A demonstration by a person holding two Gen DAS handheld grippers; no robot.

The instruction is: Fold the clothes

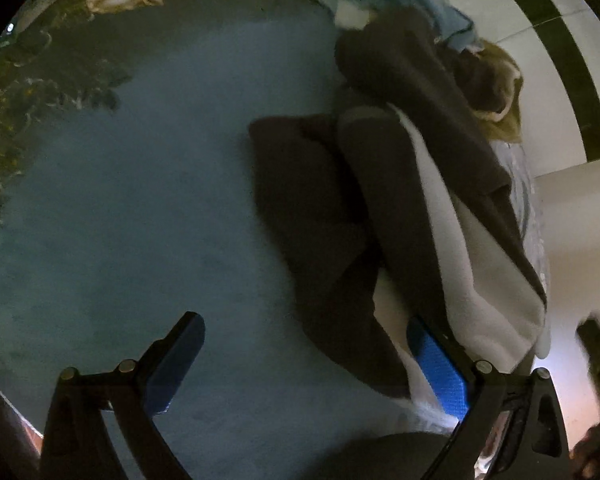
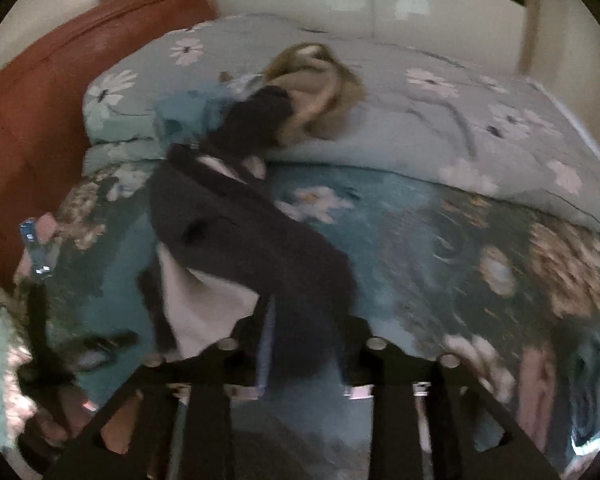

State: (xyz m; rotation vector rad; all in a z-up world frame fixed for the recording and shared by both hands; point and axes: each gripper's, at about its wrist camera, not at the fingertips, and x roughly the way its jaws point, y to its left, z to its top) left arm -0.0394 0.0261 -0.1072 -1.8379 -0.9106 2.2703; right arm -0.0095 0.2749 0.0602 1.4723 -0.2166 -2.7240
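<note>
The dark garment (image 2: 236,224) lay stretched across the floral bedspread (image 2: 440,240), running from the folded flowered duvet (image 2: 440,120) at the far side toward the near edge of the bed. A white lining or second white layer (image 2: 204,300) showed beneath its left edge. A tan garment (image 2: 320,92) and a light blue one (image 2: 188,108) lay bunched at its far end, against the duvet. A red headboard (image 2: 40,100) stood at the left.

In the right wrist view, the right gripper (image 2: 306,344) pointed down at the near end of the dark garment. Its jaws stood partly apart, with the dark cloth passing between them. Blur prevented confirming whether the pads pressed on the cloth; it appeared loose between them.

In the left wrist view, the left gripper (image 1: 304,364) had its jaws wide apart and nothing clamped. Its left finger (image 1: 172,364) hung over bare bedspread. Its right finger (image 1: 440,368) lay at the near corner of the garment, over the white layer; contact could not be confirmed. The dark garment (image 1: 312,216) extended away from that finger toward the upper right of the view, with most of it to the right of the gripper's centre line.
</note>
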